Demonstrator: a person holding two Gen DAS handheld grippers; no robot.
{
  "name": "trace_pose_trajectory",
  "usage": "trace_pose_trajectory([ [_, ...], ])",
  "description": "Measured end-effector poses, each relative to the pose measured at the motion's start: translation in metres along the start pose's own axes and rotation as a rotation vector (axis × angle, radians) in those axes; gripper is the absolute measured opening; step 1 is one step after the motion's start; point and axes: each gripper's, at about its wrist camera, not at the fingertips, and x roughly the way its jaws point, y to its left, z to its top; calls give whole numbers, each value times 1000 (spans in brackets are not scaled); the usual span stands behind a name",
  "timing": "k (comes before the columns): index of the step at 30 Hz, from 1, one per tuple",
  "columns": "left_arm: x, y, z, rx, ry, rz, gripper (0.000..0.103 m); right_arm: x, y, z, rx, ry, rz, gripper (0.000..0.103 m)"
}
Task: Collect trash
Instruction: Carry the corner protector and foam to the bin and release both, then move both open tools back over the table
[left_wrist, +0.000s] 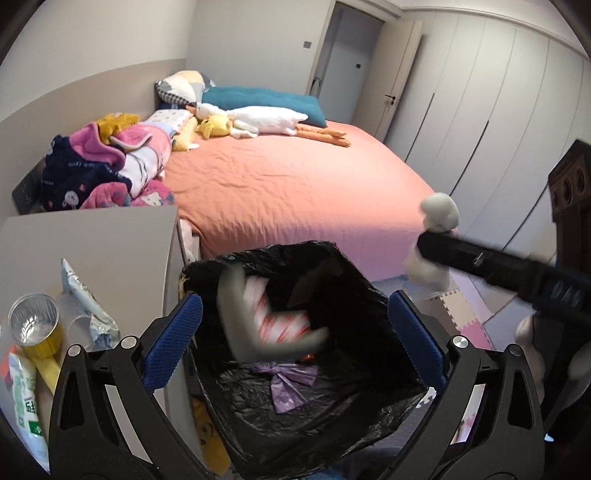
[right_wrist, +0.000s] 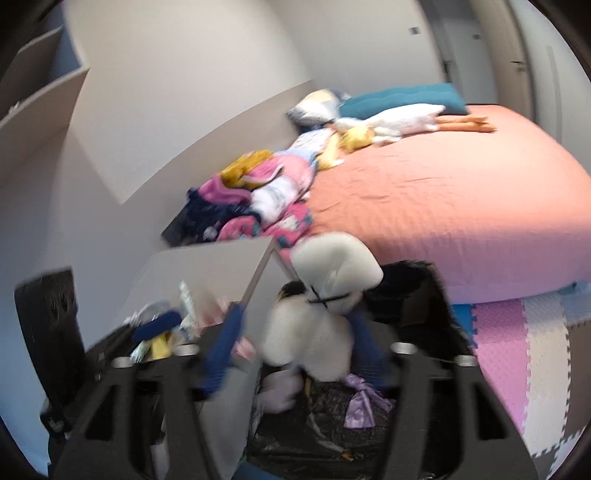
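A bin lined with a black bag (left_wrist: 332, 417) stands between the bedside table and the bed. A blurred red-and-white striped wrapper (left_wrist: 273, 317) is in mid-air inside its mouth, above purple trash (left_wrist: 288, 387). My left gripper (left_wrist: 295, 332) is open and empty over the bin. My right gripper (right_wrist: 295, 343) is over the bin (right_wrist: 428, 295), shut on a crumpled white tissue wad (right_wrist: 325, 317). It shows at the right of the left wrist view (left_wrist: 436, 236), with the tissue (left_wrist: 439, 210) bulging around its fingers.
The bedside table (left_wrist: 110, 251) at left holds a foil cup (left_wrist: 35, 325), a clear cup, a silver wrapper (left_wrist: 85, 291) and a green-white packet (left_wrist: 26, 398). Behind are the pink bed (left_wrist: 295, 184), clothes and soft toys. Foam mats (right_wrist: 517, 350) cover the floor.
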Motion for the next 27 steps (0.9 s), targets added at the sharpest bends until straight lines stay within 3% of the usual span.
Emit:
trace_pose_trajectory([
  [12,-2,7,1,-24,-5,53,97,3,1,3,-24,2,10,81],
  [27,-28,47,-14,-110,-36,166,97,28,49,-2,-150,8,101,81],
])
